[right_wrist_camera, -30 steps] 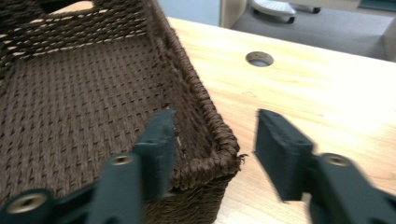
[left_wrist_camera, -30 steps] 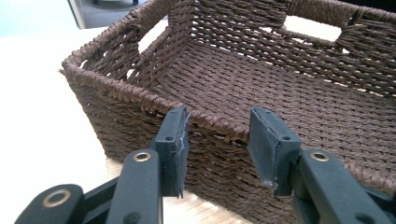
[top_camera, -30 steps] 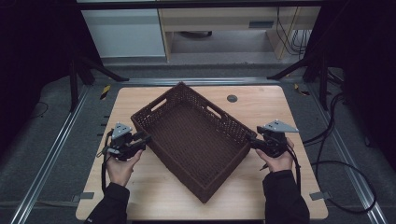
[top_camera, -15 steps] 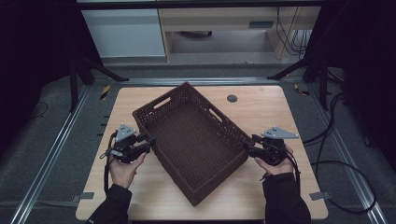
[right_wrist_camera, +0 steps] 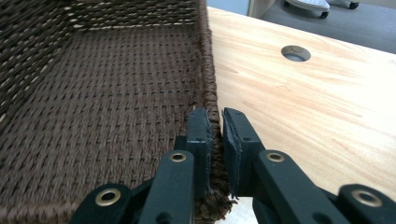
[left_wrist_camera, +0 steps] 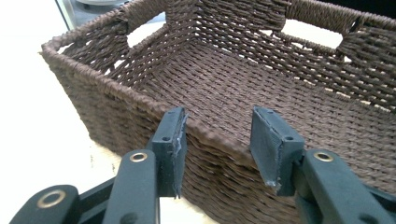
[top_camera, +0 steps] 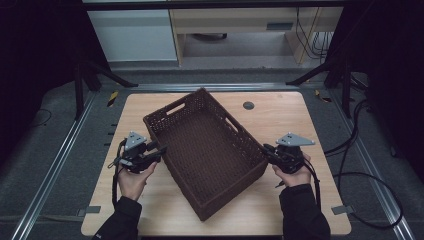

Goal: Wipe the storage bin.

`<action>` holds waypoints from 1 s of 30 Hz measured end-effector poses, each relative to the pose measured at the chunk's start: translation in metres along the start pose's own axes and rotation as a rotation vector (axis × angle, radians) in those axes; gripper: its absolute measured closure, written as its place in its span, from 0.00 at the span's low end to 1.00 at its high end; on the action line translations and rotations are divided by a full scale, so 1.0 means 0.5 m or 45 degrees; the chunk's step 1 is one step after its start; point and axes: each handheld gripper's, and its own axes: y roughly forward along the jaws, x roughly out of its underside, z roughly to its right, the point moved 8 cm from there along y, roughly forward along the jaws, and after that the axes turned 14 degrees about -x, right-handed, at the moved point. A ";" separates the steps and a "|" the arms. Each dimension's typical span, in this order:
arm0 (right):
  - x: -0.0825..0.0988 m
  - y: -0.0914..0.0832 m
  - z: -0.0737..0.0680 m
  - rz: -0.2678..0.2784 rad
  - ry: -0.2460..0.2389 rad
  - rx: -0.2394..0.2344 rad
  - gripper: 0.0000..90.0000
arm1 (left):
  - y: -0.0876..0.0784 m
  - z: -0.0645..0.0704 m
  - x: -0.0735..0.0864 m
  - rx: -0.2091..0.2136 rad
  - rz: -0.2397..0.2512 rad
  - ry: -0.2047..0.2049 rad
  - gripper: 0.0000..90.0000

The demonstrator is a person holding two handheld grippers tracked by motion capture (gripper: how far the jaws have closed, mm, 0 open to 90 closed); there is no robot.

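A single brown woven basket (top_camera: 207, 152) sits near the middle of a pale wooden table (top_camera: 280, 117), turned at an angle so that one corner points toward the person and its long sides run diagonally; it is rectangular, open-topped and holds nothing, with a tight weave on the floor, a braided rim and cut-out handle slots in its walls (light shows through the slots in the left gripper view). On its right long wall the right gripper (right_wrist_camera: 215, 135) has just closed, and its two black jaws now pinch the rim between their pads, one pad inside the basket and one outside. At the opposite long wall the left gripper (left_wrist_camera: 217, 140) stands with its jaws apart, straddling the rim without pressing on it, as far as the view along it shows. There are two grippers, each in one hand, and two dark sleeves coming in from the near edge. The tabletop has rounded corners and one round grey hole (top_camera: 248, 105) beyond the basket. Around the table lie grey floor, metal rails, black cables (top_camera: 360, 165) at the right, and pale cabinets (top_camera: 132, 35) at the back in a dim room
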 end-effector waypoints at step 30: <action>-0.011 0.033 -0.044 -0.001 -0.058 -0.081 0.88 | 0.034 0.009 -0.013 -0.017 -0.026 0.051 0.59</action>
